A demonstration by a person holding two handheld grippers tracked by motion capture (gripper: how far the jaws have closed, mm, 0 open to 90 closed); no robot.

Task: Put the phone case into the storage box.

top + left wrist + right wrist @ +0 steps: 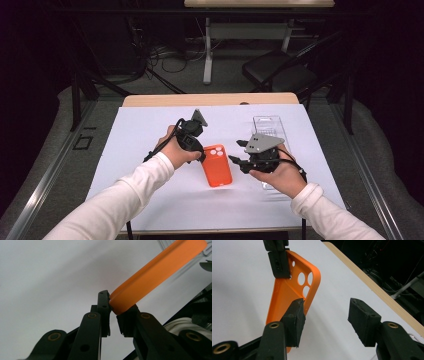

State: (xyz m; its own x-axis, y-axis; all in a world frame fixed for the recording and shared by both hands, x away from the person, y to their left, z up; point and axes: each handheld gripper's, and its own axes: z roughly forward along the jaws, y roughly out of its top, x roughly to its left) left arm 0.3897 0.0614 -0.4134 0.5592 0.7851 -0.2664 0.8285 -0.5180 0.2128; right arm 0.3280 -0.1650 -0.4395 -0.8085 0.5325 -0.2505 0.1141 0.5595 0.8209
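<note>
Left sleeve [115, 200]: a white sleeve came in from the bottom left of the high view, reaching forward toward the middle of the table.
Left hand [176, 152]: it held the left gripper [200, 156], tipped down toward the phone case.
Left gripper jaws: clenched on the near-left corner of the phone case; in the left gripper view the orange edge sat pinched between the two black pads [104, 305].
Phone case [217, 165]: orange, with round camera holes at its far end; it lay in the middle of the white sheet, between the two grippers, with the gripped edge lifted off the sheet. In the right gripper view the phone case [287, 295] stood tilted up.
White sheet [150, 130]: it covered most of the table top.
Table [150, 100]: a wooden edge showed along the far side of the sheet.
Right gripper [235, 159]: just right of the phone case, pointing left at it, with a grey plate on top.
Right gripper jaws: released, spread wide and holding nothing; one pad [295, 315] stood in front of the case.
Right hand [277, 175]: it gripped the right gripper from below.
Clear tray [267, 125]: a see-through plastic piece lay on the sheet behind and under the right hand.
Chair [280, 70]: dark, on the floor beyond the table at the right.
</note>
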